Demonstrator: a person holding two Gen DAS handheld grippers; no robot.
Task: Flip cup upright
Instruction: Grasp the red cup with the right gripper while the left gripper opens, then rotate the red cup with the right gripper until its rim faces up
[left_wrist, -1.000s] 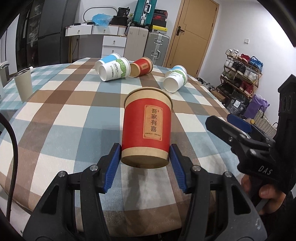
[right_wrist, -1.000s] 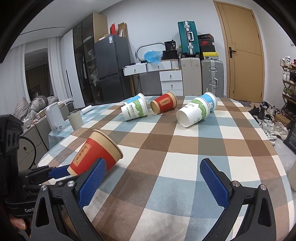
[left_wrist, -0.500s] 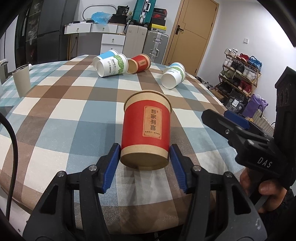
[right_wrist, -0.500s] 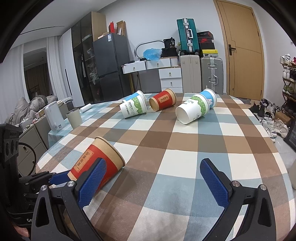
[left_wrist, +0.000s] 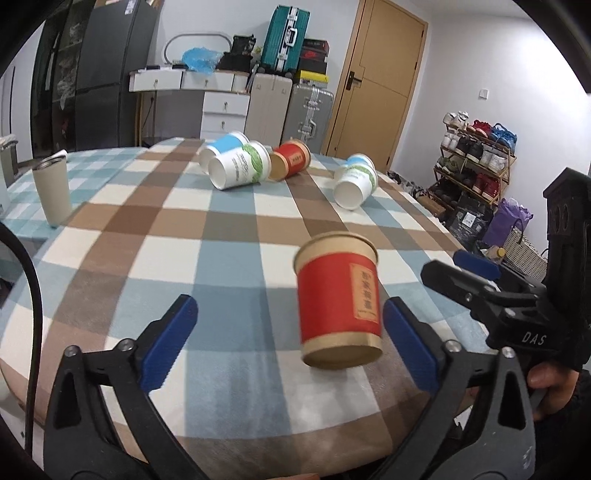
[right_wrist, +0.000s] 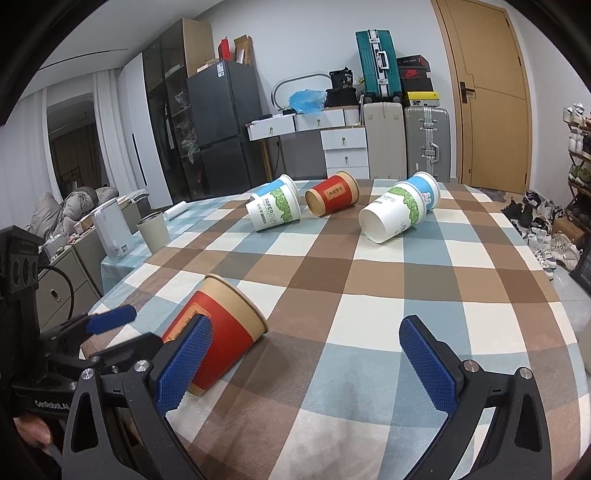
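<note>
In the left wrist view, the left gripper (left_wrist: 286, 339) is holding its jaws released, and the red cup (left_wrist: 338, 302) is sitting between them on the checked worktop (left_wrist: 229, 236), nearer the right jaw. In the right wrist view, the right gripper (right_wrist: 306, 362) is keeping its jaws wide apart and grasping nothing, while the red cup (right_wrist: 218, 332) is leaning tilted just beside its left jaw.

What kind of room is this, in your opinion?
Most likely a lived-in home: a checked tablecloth, a dark fridge, stacked suitcases and a shoe rack by the door.
</note>
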